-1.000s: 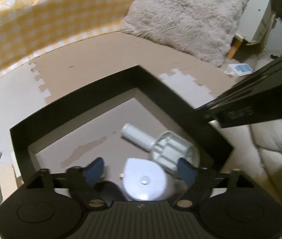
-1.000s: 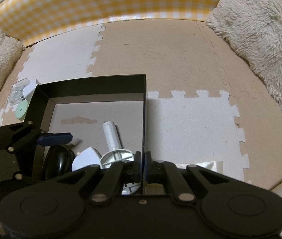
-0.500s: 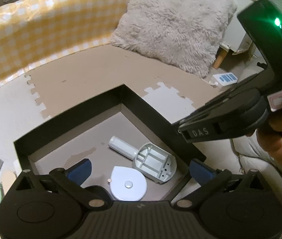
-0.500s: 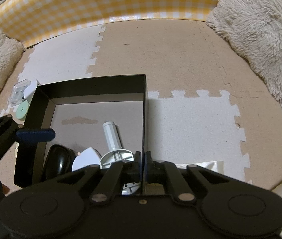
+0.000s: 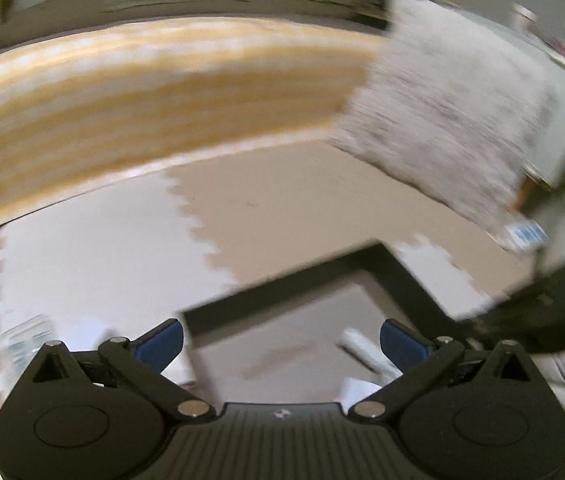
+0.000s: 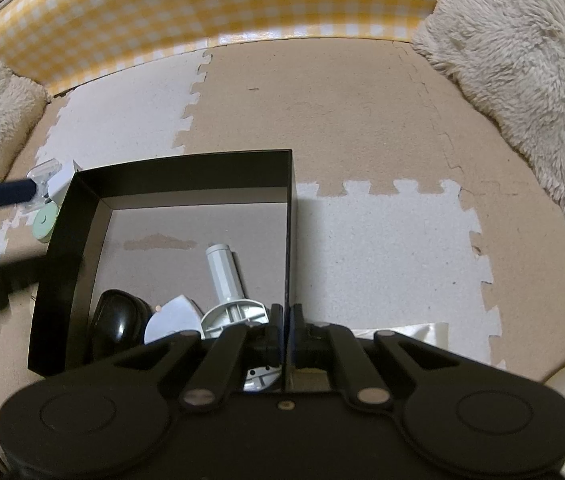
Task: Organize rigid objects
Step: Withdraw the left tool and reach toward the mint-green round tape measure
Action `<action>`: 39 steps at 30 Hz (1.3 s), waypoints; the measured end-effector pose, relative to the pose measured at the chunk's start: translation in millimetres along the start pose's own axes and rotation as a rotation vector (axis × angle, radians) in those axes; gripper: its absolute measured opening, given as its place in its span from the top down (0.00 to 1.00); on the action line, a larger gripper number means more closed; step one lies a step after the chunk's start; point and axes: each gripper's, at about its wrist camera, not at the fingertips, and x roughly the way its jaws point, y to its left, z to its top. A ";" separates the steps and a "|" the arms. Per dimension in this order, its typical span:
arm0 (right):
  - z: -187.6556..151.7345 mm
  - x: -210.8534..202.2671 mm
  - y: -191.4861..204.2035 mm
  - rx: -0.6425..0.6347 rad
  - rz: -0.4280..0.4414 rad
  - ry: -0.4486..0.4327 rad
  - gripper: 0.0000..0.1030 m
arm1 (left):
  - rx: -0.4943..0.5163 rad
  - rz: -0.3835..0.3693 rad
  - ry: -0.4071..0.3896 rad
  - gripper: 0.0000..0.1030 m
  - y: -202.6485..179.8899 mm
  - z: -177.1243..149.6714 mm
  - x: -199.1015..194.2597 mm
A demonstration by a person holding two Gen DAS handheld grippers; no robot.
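Left wrist view is smeared with blur: my left claw (image 5: 280, 338) gapes fully wide with nothing between its blue pads (image 5: 158, 344), and only the far corner of the black box (image 5: 378, 258) reads clearly. Right wrist view is sharp. My right claw (image 6: 287, 320) is pinched tight on the box's right wall. Inside at the near end lie a black mouse (image 6: 116, 324), a white piece (image 6: 172, 318) and a grey spool (image 6: 228, 280), all partly hidden behind my claw's body.
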 end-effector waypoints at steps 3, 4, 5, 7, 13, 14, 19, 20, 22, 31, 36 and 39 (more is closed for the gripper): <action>-0.2 0.0 -0.1 0.000 0.000 0.000 0.97 | -0.092 0.069 -0.020 0.00 26.8 2.8 -1.7; -0.2 0.0 0.0 0.000 0.000 0.000 0.97 | -0.129 0.090 -0.027 0.00 36.6 3.4 -2.2; -0.3 0.0 -0.3 0.000 0.000 0.000 0.97 | -0.162 0.114 -0.035 0.00 45.5 3.3 -2.6; -0.2 0.0 -0.1 0.000 0.000 0.000 0.97 | -0.220 0.176 -0.054 0.00 62.2 2.2 -2.8; -0.3 0.0 -0.3 0.001 0.001 0.000 0.97 | -0.367 0.318 -0.047 0.00 104.0 -14.8 5.5; -0.3 0.0 -0.3 0.000 0.000 0.000 0.97 | -0.386 0.333 -0.043 0.00 109.1 -18.8 7.1; -0.3 0.0 0.0 0.000 0.000 0.000 0.97 | -0.459 0.378 -0.002 0.03 126.3 -36.1 19.0; -0.3 0.0 -0.3 -0.001 0.000 0.000 0.97 | -0.464 0.390 0.010 0.08 127.8 -38.7 21.9; -0.5 -0.1 -0.5 -0.002 0.000 0.000 0.97 | -0.469 0.404 0.034 0.14 128.9 -44.2 26.5; -0.6 0.0 -0.3 0.000 0.001 0.000 0.97 | -0.491 0.403 0.038 0.30 131.3 -54.7 35.7; -0.6 -0.1 -0.2 -0.002 -0.001 0.000 0.97 | -0.477 0.406 0.045 0.31 130.2 -53.0 37.8; -1.2 0.1 -0.4 -0.003 -0.002 0.000 0.97 | -0.408 0.430 0.073 0.33 122.0 -51.4 43.5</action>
